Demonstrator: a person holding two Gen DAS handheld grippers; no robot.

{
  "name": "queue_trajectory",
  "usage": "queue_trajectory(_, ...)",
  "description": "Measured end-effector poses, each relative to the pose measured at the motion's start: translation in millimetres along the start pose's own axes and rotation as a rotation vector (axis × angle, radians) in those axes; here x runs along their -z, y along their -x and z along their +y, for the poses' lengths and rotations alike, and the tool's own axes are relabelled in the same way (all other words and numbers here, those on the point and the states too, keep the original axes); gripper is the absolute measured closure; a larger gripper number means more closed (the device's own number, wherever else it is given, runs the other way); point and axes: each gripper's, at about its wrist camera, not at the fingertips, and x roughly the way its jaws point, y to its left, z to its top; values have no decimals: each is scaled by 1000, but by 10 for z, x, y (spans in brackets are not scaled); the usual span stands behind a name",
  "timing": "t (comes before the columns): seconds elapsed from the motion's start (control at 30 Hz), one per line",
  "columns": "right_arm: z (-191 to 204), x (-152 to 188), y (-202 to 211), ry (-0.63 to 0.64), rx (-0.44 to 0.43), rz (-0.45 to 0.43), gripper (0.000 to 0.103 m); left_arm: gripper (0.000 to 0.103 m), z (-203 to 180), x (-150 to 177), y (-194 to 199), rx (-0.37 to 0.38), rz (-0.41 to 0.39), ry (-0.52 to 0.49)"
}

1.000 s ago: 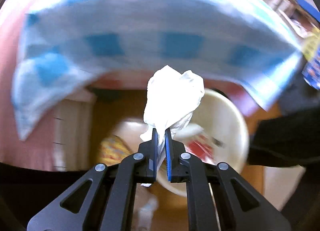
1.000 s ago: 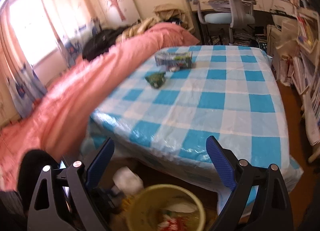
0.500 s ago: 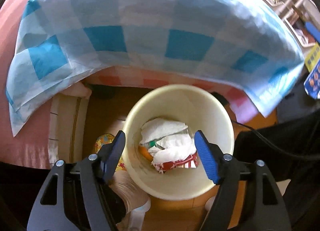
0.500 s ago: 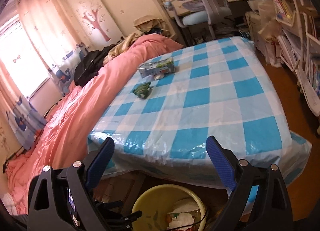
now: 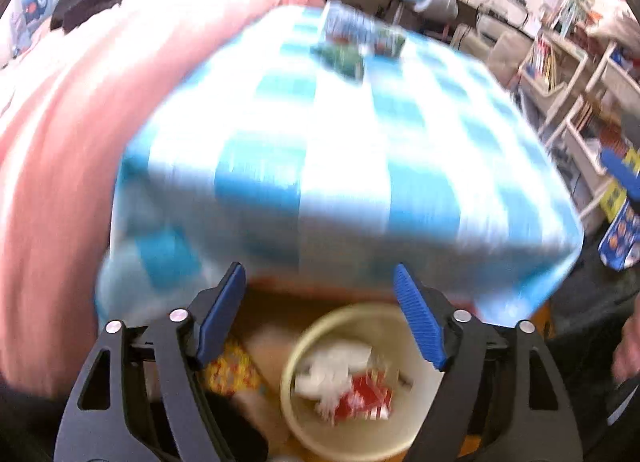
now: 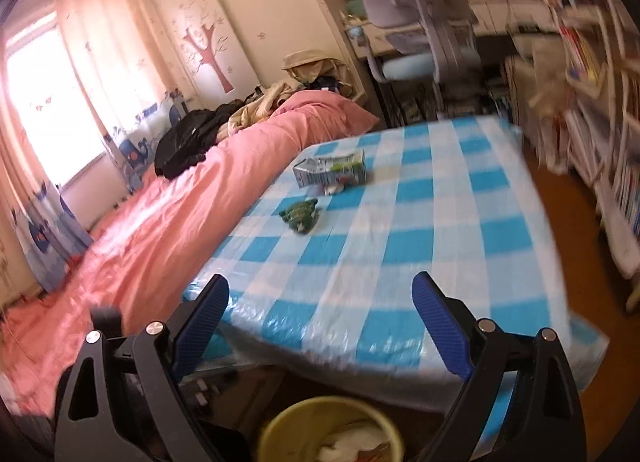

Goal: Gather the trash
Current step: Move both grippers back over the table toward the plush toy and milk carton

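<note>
L gripper [image 5: 318, 314]: above bin, jaws spread, empty | R gripper [image 6: 320, 322]: level, facing worktop, jaws spread, empty | trash bin [image 5: 296, 414]: on floor below worktop edge, holds white tissue [image 5: 332, 370] and red wrapper [image 5: 366, 396] | checkered worktop [image 6: 420, 246]: drink carton [image 6: 330, 171], green wrapper [image 6: 302, 213] just beside it.

The table [image 6: 420, 229] wears a blue and white checked cloth [image 6: 472, 262]. A small drink carton [image 6: 330, 173] lies on it near the far edge, and a crumpled green wrapper [image 6: 301, 214] lies just in front of the carton. A pink bed [image 6: 160, 221] stands beside the table. A yellow bin [image 6: 280, 426] with trash in it sits on the brown floor [image 6: 576, 221].
</note>
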Motion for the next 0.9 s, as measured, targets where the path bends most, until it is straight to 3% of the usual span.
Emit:
queue_trajectory(0.2, -6, -321, -685, 121, 57, 105, 14, 28, 142, -931, -293, 48, -72, 72)
queue_trajectory(0.53, -106, -510, -1471, 146, 67, 234, 14, 24, 576, -2463, -1143, 131, -198, 307)
queue_trajectory(0.73, -185, -528, -1708, 176, 65, 291, 14, 19, 458, -3076, -1780, 110, -110, 232)
queue_trajectory(0.8, -276, -559, -1742, 153, 74, 294, 14, 19, 399, -3126, -1978, 167, -38, 190)
queue_trajectory(0.9, -374, -637, -1694, 117, 88, 265, 14, 19, 280, -3071, -2067, 324, 16, 106)
